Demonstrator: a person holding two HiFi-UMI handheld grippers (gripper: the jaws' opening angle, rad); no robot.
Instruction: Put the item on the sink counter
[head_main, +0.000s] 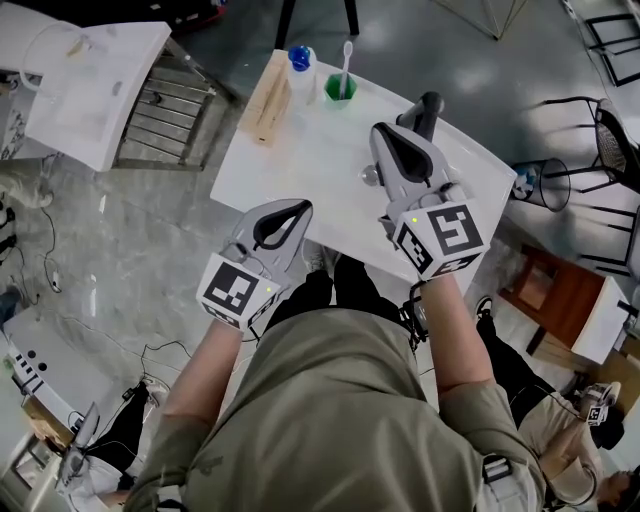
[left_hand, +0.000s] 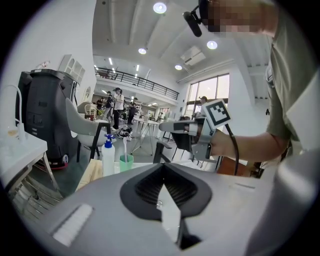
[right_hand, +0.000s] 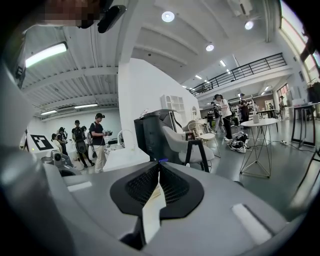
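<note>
A white spray bottle with a blue top (head_main: 299, 62) (left_hand: 108, 157), a green cup (head_main: 340, 90) (left_hand: 126, 162) holding a white toothbrush (head_main: 347, 60), and a wooden block (head_main: 268, 100) stand at the far end of a white table (head_main: 320, 150). My left gripper (head_main: 300, 208) (left_hand: 162, 167) hovers at the table's near edge, shut and with nothing in it. My right gripper (head_main: 382, 130) (right_hand: 159, 167) is over the table's middle right, also shut and holding nothing. It shows from the side in the left gripper view (left_hand: 162, 126).
A white counter (head_main: 90, 80) (left_hand: 15, 150) with a curved faucet and a metal rack (head_main: 160, 105) stands left of the table. A dark upright part (head_main: 428, 108) sits just beyond the right gripper. A wire bin (head_main: 545, 185) and chairs stand to the right. People stand in the background.
</note>
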